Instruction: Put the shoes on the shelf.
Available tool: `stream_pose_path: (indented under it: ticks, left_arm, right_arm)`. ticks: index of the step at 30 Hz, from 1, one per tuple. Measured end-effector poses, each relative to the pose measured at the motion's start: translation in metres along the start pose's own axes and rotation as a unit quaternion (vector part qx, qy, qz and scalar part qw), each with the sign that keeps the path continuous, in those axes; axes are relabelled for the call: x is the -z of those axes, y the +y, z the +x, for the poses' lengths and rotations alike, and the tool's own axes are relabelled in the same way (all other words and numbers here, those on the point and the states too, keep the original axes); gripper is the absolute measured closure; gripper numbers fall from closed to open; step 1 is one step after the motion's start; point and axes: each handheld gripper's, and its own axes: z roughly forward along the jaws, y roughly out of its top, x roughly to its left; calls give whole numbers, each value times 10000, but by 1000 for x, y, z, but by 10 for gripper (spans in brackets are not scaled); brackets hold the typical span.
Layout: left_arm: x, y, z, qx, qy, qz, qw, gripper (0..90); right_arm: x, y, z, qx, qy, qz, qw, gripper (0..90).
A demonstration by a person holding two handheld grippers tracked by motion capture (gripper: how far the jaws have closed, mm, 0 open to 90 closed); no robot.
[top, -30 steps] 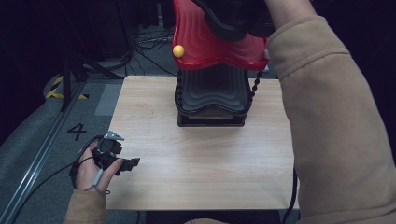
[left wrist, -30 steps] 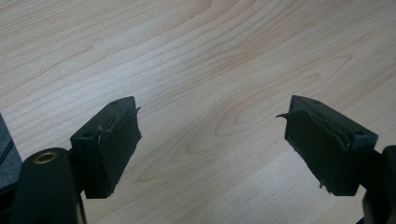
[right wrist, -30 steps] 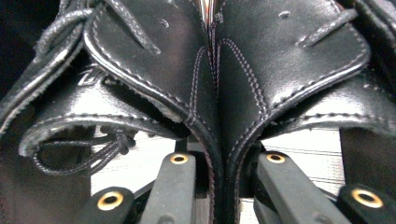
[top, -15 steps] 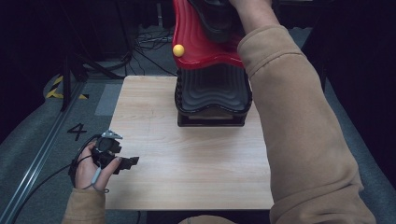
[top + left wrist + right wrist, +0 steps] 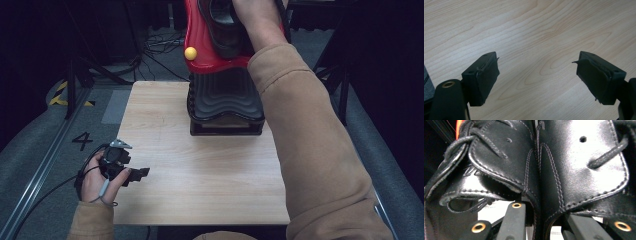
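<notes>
High view, shoes: a pair of black leather shoes [image 5: 225,27] sits at the far edge of the scene, on a red stand [image 5: 207,55] with a small yellow ball [image 5: 190,53], above a black ribbed base [image 5: 225,100] on the far part of the wooden surface [image 5: 200,175].
High view, right arm: the tan sleeve [image 5: 310,150] reaches far over the surface, and the hand [image 5: 255,20] is at the shoes.
High view, left gripper: the left gripper [image 5: 137,174] rests at the near left edge of the surface.
Left gripper view: jaws wide apart, nothing between them, bare wood under them.
Right gripper view: the right gripper [image 5: 541,220] has its jaws closed on the touching inner sides of the two shoes [image 5: 536,170], one jaw inside each shoe opening; laces [image 5: 486,142] run across the leather.
</notes>
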Motion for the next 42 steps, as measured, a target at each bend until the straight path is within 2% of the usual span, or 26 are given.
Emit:
stream_pose_path:
  ticks: [6,10,13,15,17,21,23,24,25,29,30,33,34,37,39,40,42]
  left_arm:
    - [-2,3,-2,-38,-12,31,10000,184]
    - [-5,7,-4,-90,-60,55,9999,184]
    - [-6,8,-4,-111,-86,40,9999,184]
    - [-5,8,-3,-99,-68,37,9999,184]
    - [-4,7,-2,-93,-89,12,9999,184]
    - [-5,7,-2,-90,-104,39,9999,184]
    - [-5,7,-2,-108,-93,38,9999,184]
    - [-5,7,-2,-91,-95,31,9999,184]
    - [-5,8,-2,-82,-87,29,9999,184]
    - [-5,8,-3,-84,-87,50,9999,183]
    - [-6,9,-3,-93,-68,62,9999,184]
    - [-7,11,-5,-106,-65,83,9999,184]
    - [-7,11,-5,-106,-65,83,9999,184]
    - [-7,14,-7,-176,-65,85,9998,184]
    - [-9,16,-9,-189,-97,84,9997,184]
    - [-9,16,-9,-189,-97,84,9997,184]
    - [-10,16,-9,-215,-98,114,9997,184]
  right_arm:
    - [-3,-6,3,-47,34,-30,10000,774]
    - [-3,-4,5,-336,303,-41,9990,760]
    - [-4,-4,8,-319,316,-89,9989,760]
    - [-6,-5,11,-321,225,-125,9992,756]
    - [-7,-5,12,-218,22,-142,9997,756]
    - [-10,-8,9,-167,-71,-90,9998,715]
    - [-12,-9,11,-54,-142,-71,9999,662]
    - [-13,-10,13,44,-184,-40,9998,617]
    - [-14,-10,13,183,-164,-2,9997,608]
    - [-11,-13,8,195,84,75,9997,573]
    - [-9,-13,3,115,277,122,9995,541]
    - [-3,-15,-4,33,557,183,9983,525]
    - [-3,-15,-4,33,557,183,9983,525]
    - [8,-16,-10,62,775,165,9968,478]
    - [25,-15,-15,104,1064,58,9943,460]
    - [25,-15,-15,104,1064,58,9943,460]
    - [36,-15,-22,208,1137,52,9933,455]
